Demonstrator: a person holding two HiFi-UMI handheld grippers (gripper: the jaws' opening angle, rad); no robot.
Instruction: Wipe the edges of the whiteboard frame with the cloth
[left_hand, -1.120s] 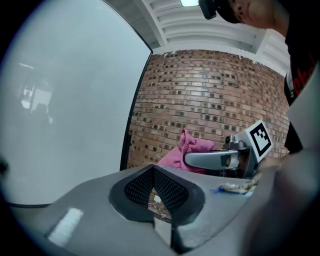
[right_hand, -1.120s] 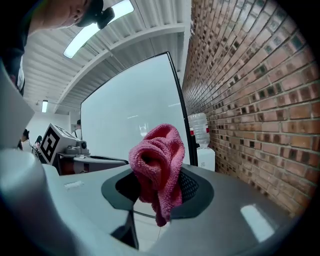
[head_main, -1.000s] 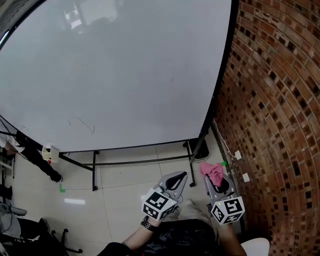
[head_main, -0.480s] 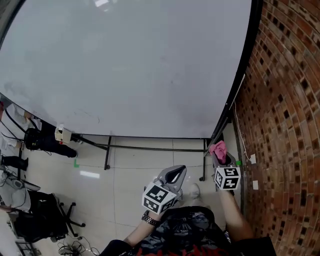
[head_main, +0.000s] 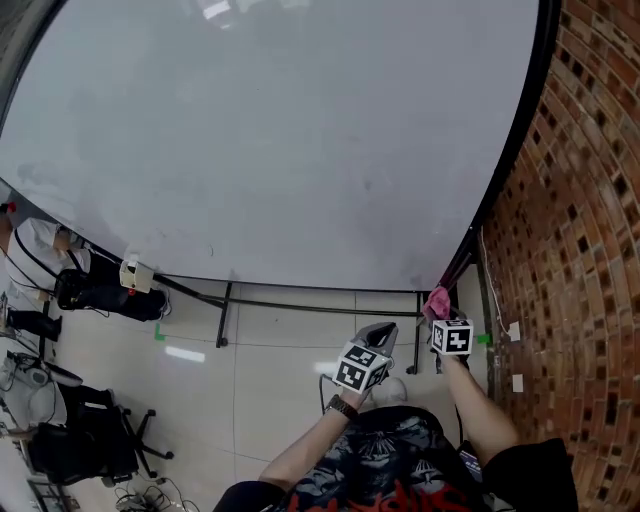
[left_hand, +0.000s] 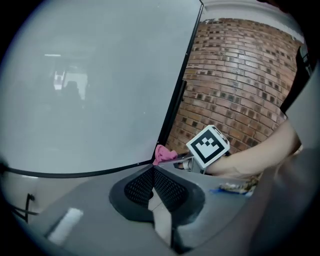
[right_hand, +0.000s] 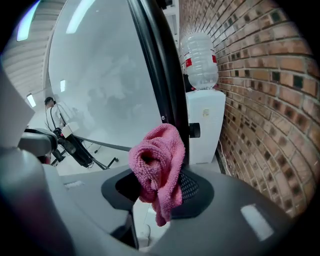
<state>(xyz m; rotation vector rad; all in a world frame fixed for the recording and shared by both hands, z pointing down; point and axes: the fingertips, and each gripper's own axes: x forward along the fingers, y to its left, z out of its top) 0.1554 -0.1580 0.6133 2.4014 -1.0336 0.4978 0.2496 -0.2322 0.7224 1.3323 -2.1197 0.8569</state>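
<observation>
Pink terry cloth (right_hand: 156, 165): clamped between jaws of right gripper (head_main: 439, 312), at lower right corner of black-framed white whiteboard (head_main: 300, 130). Left gripper (left_hand: 153, 176): jaws together, empty, near that corner.

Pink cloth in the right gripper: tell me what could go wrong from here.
The cloth is held bunched in the right gripper with a tail hanging loose, so it might snag on the black frame or pull free. The brick wall stands close beside the frame, so the gripper could scrape it while wiping that edge.
</observation>
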